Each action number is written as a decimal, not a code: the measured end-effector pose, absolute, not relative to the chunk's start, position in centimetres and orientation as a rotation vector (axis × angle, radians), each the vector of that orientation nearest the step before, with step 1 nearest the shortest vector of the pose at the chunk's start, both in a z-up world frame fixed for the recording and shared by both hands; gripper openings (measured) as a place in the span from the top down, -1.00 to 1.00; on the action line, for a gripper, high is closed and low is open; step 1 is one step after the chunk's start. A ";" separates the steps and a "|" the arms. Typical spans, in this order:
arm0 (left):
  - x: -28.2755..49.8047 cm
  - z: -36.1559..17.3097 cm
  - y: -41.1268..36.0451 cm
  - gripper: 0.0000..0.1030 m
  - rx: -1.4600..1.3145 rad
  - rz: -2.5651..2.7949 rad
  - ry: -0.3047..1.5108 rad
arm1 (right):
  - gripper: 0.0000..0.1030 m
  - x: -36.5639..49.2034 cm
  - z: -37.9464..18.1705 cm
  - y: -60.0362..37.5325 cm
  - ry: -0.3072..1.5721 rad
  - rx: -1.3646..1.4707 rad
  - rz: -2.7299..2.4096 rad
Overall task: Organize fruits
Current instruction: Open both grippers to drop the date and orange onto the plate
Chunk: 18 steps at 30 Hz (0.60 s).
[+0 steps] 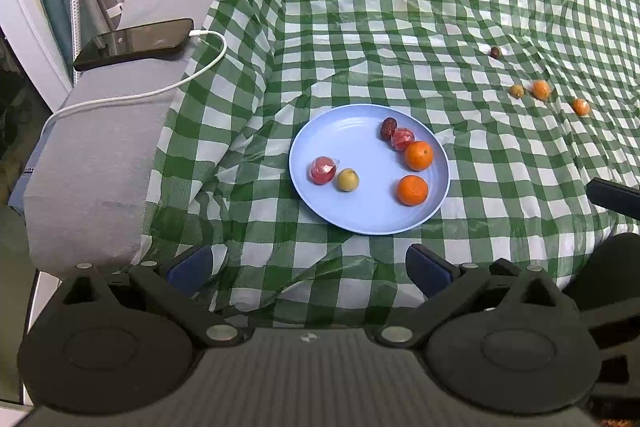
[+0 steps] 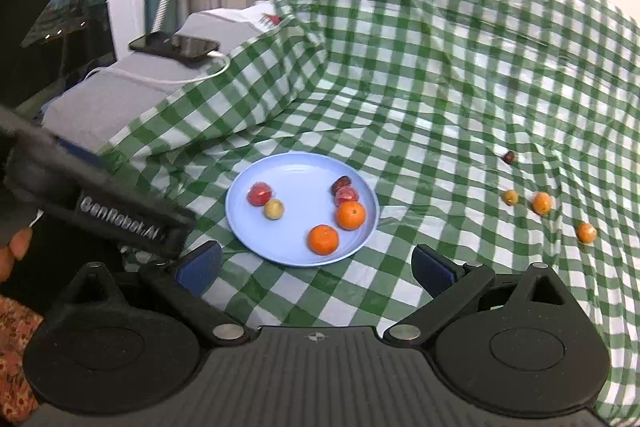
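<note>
A light blue plate (image 1: pixel 360 219) (image 2: pixel 296 167) lies on the green checked cloth. It holds two oranges (image 1: pixel 412 190) (image 2: pixel 323 239), two red wrapped fruits (image 1: pixel 322 170) (image 2: pixel 259 193), a yellow-green fruit (image 1: pixel 347 179) (image 2: pixel 273 209) and a dark red date (image 1: pixel 387 127). To the right on the cloth lie two small oranges (image 1: pixel 541 89) (image 2: pixel 542 203), a yellowish fruit (image 1: pixel 516 91) (image 2: pixel 510 197) and a dark date (image 1: pixel 496 51) (image 2: pixel 509 157). My left gripper (image 1: pixel 308 269) is open and empty, just short of the plate. My right gripper (image 2: pixel 316 269) is open and empty, also short of the plate.
A black phone (image 1: pixel 136 43) (image 2: pixel 176 47) on a white charging cable (image 1: pixel 132 95) lies on a grey cushion (image 1: pixel 100 155) at the left. The cloth is wrinkled and rises in folds behind the plate. The other gripper's body (image 2: pixel 100 203) crosses the right wrist view's left side.
</note>
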<state>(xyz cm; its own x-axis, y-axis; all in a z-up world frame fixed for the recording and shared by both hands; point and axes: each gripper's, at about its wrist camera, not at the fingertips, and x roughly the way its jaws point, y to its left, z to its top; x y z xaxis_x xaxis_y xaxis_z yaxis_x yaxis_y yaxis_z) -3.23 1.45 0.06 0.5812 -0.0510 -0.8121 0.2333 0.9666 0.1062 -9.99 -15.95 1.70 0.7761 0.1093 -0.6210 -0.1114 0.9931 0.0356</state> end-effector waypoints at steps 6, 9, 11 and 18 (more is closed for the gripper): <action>-3.2 -0.1 1.4 -0.99 0.227 -0.168 0.932 | -0.95 -10.0 1.6 -15.9 0.680 0.003 0.115; -3.0 -0.2 1.5 -0.99 0.229 -0.167 0.940 | -0.95 -9.9 1.5 -15.9 0.687 0.004 0.119; -2.9 -0.3 1.4 -0.99 0.230 -0.167 0.946 | -0.95 -9.7 1.4 -15.9 0.693 0.005 0.120; -2.6 -0.7 1.3 -0.99 0.239 -0.165 0.960 | -0.95 -9.4 1.0 -16.0 0.713 0.013 0.124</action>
